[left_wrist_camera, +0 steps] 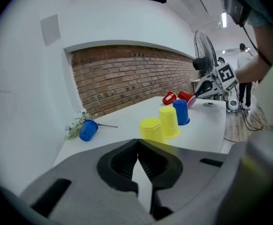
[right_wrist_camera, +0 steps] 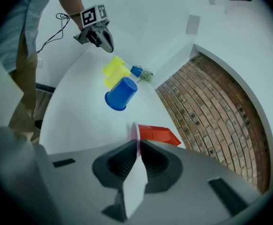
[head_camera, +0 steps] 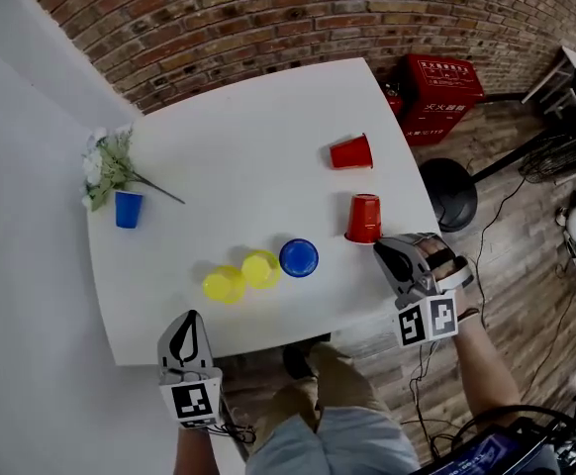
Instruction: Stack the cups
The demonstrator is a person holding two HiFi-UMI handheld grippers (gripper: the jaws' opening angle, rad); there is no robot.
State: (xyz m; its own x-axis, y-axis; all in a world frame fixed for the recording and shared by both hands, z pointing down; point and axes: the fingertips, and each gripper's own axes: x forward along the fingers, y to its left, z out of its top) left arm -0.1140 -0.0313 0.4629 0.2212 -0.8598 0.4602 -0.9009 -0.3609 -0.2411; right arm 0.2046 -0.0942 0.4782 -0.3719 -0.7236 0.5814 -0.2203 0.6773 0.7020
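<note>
A white rounded-corner table carries a blue plastic cup on its side beside an artificial flower sprig. Two upturned yellow plastic cups stand close together near the front, with an upturned blue plastic cup just beside them. A red plastic cup lies on its side, and another red plastic cup lies near the right edge.

Test lab, prob.: brick wall, fan, floor cables.
</note>
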